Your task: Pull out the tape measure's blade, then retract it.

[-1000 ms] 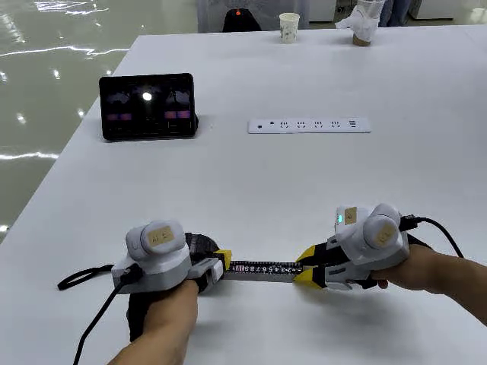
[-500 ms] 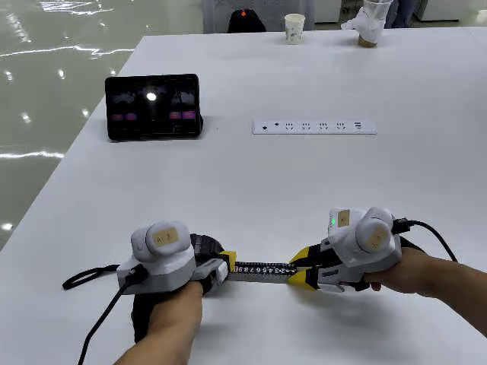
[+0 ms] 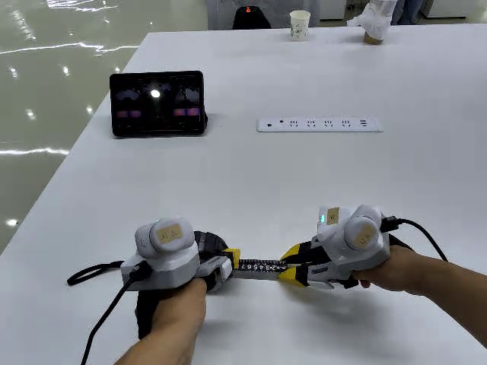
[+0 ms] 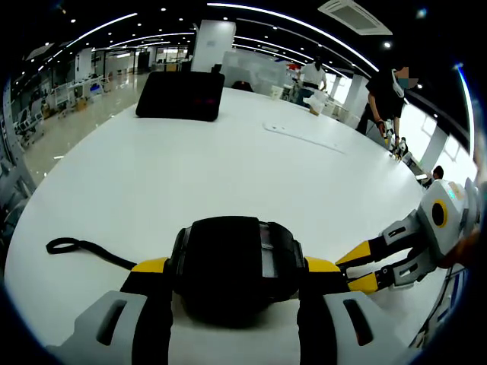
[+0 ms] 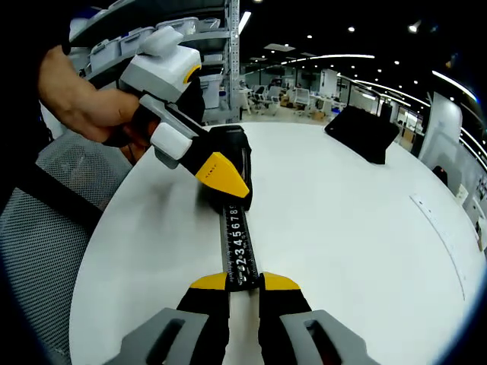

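Observation:
The black tape measure case (image 4: 232, 262) sits on the white table, clamped between the yellow-tipped jaws of my left gripper (image 3: 222, 264). Its black blade (image 5: 237, 245) with white numbers runs a short way out to my right gripper (image 5: 243, 283), which is shut on the blade's end. In the head view the blade (image 3: 260, 267) spans the small gap between the case (image 3: 207, 247) and the right gripper (image 3: 293, 270). A black wrist strap (image 4: 80, 249) trails from the case to the left.
A dark tablet (image 3: 157, 103) stands at the back left and a white power strip (image 3: 319, 124) lies at mid-table. A paper cup (image 3: 300, 24) stands at the far edge. A black cable (image 3: 415, 232) runs from the right gripper.
The right gripper has moved left toward the case, and the exposed length of blade is shorter than a second ago. The left gripper still holds the case.

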Motion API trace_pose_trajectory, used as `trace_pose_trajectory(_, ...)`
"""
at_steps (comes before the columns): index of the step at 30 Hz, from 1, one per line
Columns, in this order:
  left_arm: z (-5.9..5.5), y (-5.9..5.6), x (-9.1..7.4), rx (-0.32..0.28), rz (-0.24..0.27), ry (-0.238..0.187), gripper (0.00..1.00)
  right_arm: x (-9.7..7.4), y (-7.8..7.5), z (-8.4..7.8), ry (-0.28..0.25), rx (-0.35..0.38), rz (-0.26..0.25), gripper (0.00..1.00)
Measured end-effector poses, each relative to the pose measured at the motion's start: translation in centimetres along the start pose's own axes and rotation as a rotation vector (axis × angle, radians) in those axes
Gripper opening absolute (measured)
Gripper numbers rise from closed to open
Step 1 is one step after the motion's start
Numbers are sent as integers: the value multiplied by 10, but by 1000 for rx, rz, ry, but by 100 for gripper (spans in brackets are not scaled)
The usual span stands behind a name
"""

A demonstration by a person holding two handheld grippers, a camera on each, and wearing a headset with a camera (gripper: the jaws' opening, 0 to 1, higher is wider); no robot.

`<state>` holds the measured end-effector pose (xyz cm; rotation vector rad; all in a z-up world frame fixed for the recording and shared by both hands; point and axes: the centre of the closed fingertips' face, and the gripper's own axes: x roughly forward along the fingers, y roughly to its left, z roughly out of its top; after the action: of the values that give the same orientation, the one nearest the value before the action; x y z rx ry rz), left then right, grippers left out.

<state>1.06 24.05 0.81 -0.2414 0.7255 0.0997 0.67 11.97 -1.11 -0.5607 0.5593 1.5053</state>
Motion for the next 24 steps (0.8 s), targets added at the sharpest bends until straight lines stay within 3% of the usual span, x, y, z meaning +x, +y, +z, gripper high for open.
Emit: trace_pose_trajectory(24, 0, 0, -2, -14, -3, 3, 62, 27, 3, 24, -24, -23, 17, 11)
